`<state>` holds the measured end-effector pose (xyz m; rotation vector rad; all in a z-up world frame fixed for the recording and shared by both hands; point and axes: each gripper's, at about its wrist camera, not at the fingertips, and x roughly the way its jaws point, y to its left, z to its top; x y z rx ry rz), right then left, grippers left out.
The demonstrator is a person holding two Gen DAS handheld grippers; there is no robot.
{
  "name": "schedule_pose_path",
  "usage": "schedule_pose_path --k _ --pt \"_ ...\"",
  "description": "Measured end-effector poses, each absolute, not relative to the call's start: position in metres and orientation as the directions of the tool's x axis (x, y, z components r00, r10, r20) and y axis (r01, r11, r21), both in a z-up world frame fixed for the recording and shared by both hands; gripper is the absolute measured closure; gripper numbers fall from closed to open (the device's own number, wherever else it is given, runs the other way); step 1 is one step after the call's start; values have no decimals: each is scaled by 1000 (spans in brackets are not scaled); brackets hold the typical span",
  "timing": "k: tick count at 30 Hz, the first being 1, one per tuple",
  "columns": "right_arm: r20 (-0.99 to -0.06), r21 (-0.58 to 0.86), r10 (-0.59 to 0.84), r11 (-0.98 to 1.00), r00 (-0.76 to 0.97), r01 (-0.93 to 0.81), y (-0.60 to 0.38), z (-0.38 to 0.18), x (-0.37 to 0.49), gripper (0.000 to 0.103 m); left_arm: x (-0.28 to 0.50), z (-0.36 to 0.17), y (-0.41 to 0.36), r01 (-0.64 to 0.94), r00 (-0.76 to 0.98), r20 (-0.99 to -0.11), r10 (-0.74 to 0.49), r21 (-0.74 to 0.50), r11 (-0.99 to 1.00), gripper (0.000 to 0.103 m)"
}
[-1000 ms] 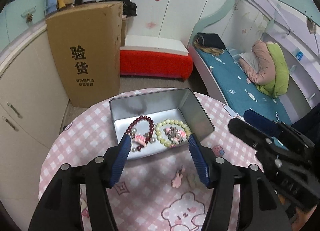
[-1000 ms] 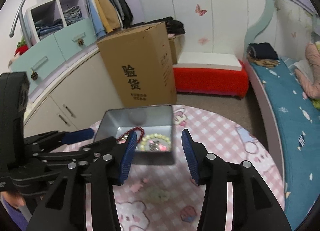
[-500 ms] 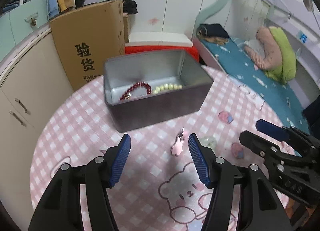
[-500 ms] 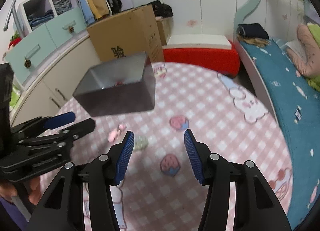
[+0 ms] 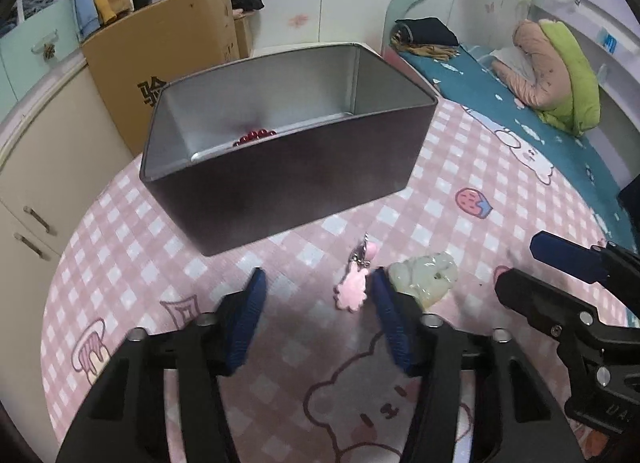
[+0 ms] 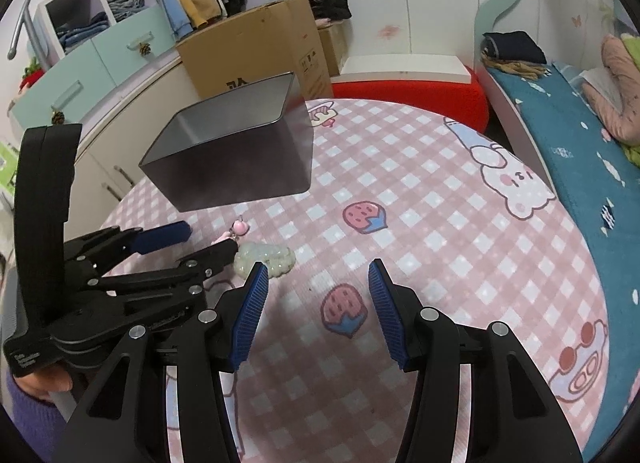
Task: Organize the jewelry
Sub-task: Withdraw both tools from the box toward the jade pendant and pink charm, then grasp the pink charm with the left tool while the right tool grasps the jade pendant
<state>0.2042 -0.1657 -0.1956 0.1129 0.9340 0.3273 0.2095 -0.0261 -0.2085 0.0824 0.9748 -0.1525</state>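
Pink checked tablecloth (image 5: pixel 132 259) | pink charm (image 5: pixel 352 289) | pale-green pendant (image 5: pixel 426 273) | dark tin (image 5: pixel 280 179)

The tin's (image 5: pixel 288 187) near wall hides most of what lies inside, leaving only an arc of red beads (image 5: pixel 255 137) showing above it in the left wrist view, while the right wrist view shows none of the contents. The cardboard box (image 5: pixel 168 51) stands partly behind the tin, its printed characters cut short. The pale green piece (image 6: pixel 266 259) lies partly behind the left tongs (image 6: pixel 208 241).
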Motion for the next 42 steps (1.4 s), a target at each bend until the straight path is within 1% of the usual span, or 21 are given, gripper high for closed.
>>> schedule_pose_path --k 2,3,4,5,6,7,9,16,26,27,29,31,42 --pt "-771 233 326 944 547 -235 -162 -196 205 51 212 -208 -27 172 552 -828 -98 -2 985 71" --pt "-773 230 326 944 544 -238 -161 -197 206 51 213 -208 -27 172 553 -828 -95 2 985 74" --pt "-776 226 323 944 541 -240 -159 -198 206 51 214 -207 -27 174 554 -827 -94 4 985 84" --pt "-778 225 323 944 539 -241 -158 -199 207 51 214 -207 -26 174 556 -826 -93 6 985 89" --pt "-780 225 324 944 536 -243 -156 -200 208 51 214 -207 -25 174 556 -826 -98 1 985 89" --pt "-782 222 322 944 534 -245 -153 -202 208 46 215 -207 -24 175 555 -825 -108 -11 985 89" --pt "-785 212 316 945 533 -248 -149 -204 208 44 215 -206 -19 174 552 -825 -120 -26 984 89" --pt "-798 182 309 942 518 -281 -125 -210 212 44 205 -203 6 147 548 -825 -139 -68 987 89" --pt "-807 96 239 955 540 -279 -103 -214 218 44 192 -198 25 123 557 -818 -144 -90 988 89" --pt "-807 83 230 956 545 -280 -101 -215 218 44 191 -198 26 122 557 -817 -146 -93 988 89" --pt "-807 51 204 959 555 -278 -99 -215 217 48 192 -198 24 123 556 -818 -148 -96 988 89" --pt "-805 43 197 960 560 -275 -100 -215 216 59 191 -198 25 124 556 -817 -152 -99 987 89" --pt "-806 70 217 959 551 -276 -105 -211 209 60 182 -185 27 132 576 -801 -163 -105 986 89"
